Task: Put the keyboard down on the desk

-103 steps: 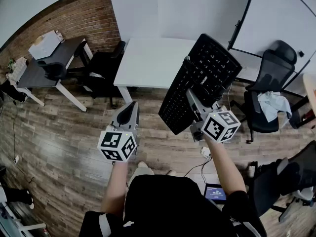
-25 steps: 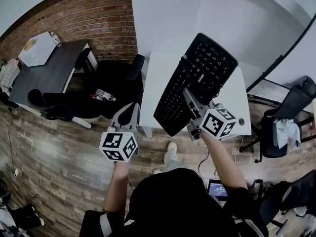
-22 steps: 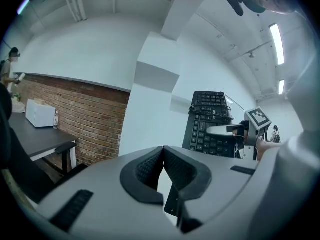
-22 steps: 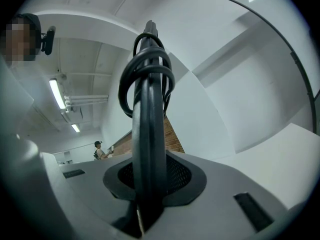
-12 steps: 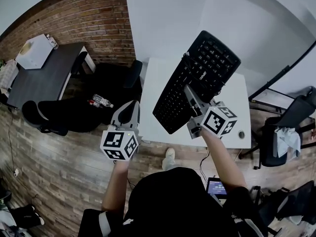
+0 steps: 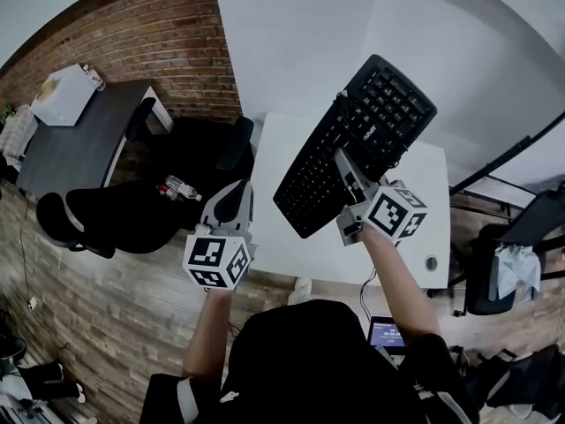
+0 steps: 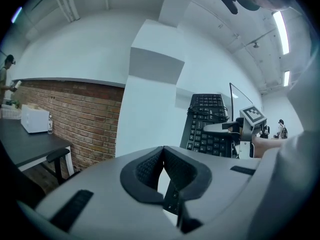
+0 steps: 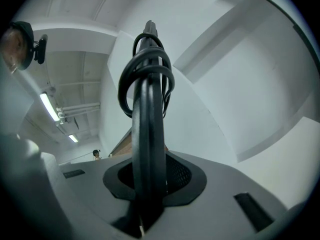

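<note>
I'm gripping the black plastic keyboard [image 6: 388, 104] edge-on in my right tongs [image 6: 342, 164] so it's clearing the white rectangular desk [image 6: 291, 246] below them; left tongs [image 6: 231, 198] are idling clenched, empty, alongside.

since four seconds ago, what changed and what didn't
The person walked forward: the white rectangular desk, earlier ahead, now lies beneath the black computer keyboard. Unchanged: right tongs clamp the tilted keyboard, left tongs shut and empty.
</note>
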`<state>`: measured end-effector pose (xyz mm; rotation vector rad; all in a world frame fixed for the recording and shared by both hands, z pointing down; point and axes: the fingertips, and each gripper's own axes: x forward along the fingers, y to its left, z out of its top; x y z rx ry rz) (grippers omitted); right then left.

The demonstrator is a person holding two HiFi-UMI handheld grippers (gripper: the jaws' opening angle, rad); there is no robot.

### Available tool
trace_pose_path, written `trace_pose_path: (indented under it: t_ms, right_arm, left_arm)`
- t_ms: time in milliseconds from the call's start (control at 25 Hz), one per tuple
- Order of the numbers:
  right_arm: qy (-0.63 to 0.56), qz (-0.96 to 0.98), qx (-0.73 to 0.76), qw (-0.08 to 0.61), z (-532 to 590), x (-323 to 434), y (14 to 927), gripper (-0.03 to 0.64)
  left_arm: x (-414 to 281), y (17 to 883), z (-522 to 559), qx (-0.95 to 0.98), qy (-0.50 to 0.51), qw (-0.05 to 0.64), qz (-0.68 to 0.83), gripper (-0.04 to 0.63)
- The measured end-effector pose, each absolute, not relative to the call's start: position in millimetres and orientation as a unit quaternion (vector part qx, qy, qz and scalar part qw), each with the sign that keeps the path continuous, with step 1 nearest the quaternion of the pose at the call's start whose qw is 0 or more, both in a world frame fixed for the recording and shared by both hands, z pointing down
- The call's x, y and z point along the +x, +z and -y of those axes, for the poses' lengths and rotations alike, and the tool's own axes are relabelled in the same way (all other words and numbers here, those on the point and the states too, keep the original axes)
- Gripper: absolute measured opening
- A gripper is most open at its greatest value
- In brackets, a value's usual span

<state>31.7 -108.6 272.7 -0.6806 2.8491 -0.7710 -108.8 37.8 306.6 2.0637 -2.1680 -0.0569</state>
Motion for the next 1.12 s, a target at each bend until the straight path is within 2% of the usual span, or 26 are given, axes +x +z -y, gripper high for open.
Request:
trace_pose_path:
  t_ms: [560,1120]
  right_arm:
    - [-0.314,-0.92,-0.219,0.081,184,43,294,0.097]
    - [-0.387,-0.875,-0.265,0.116,225,-5,327,0.098]
  left_arm:
    - [-76,312,25,0.69,0.003,0.064,0.721,0.015]
    - [-135,342,66,0.717,0.027,0.09,0.691,0.015]
